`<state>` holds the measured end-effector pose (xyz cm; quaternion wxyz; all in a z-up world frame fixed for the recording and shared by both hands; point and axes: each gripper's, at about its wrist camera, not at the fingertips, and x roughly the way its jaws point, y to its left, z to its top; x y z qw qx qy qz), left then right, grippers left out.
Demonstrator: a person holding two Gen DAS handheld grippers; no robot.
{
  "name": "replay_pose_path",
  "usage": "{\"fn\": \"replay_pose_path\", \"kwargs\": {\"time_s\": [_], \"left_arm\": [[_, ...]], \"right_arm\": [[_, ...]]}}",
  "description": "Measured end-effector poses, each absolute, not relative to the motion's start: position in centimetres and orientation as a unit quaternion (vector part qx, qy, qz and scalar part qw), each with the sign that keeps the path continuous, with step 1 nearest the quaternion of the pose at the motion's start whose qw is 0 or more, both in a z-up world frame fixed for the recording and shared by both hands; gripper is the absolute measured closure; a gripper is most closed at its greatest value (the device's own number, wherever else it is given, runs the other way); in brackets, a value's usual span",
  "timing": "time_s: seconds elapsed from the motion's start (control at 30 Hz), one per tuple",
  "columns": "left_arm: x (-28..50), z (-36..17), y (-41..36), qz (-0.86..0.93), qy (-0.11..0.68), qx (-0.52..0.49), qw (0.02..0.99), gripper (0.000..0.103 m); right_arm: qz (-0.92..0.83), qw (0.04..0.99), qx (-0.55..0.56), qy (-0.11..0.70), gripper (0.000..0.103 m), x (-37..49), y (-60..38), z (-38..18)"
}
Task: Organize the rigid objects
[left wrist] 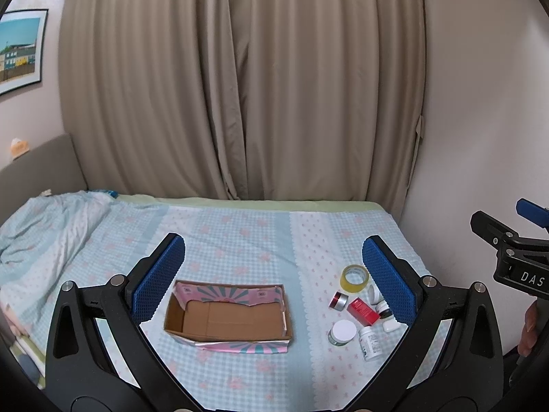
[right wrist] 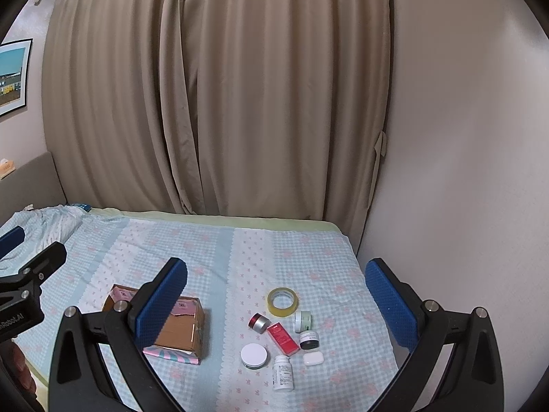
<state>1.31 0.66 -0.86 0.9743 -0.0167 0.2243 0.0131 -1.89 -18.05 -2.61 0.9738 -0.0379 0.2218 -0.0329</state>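
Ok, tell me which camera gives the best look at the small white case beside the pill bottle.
The right wrist view: the small white case lies fully in sight on the bedspread, between the open fingers, right of the pill bottle. In the left wrist view the case is partly hidden behind that gripper's right blue finger pad.

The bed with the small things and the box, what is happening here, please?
A person holds two tongs above the bed, and both are open and hold nothing: the left tongs and the right tongs. The cardboard box lies empty on the sheet. To its right, a group of small items waits: a tape roll, a red box, a white-lidded jar, a white bottle and some little jars. Nothing is picked up yet.
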Motion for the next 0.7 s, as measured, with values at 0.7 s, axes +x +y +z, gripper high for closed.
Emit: {"fn": "replay_pose_path", "kwargs": {"time_s": [0.7], "left_arm": [[1.20, -1.03, 0.25, 0.011, 0.222, -0.015, 0.975, 0.001]], "right_arm": [[-0.035, 0.975, -0.028, 0.217, 0.000, -1.82, -18.79, -2.54]]}}
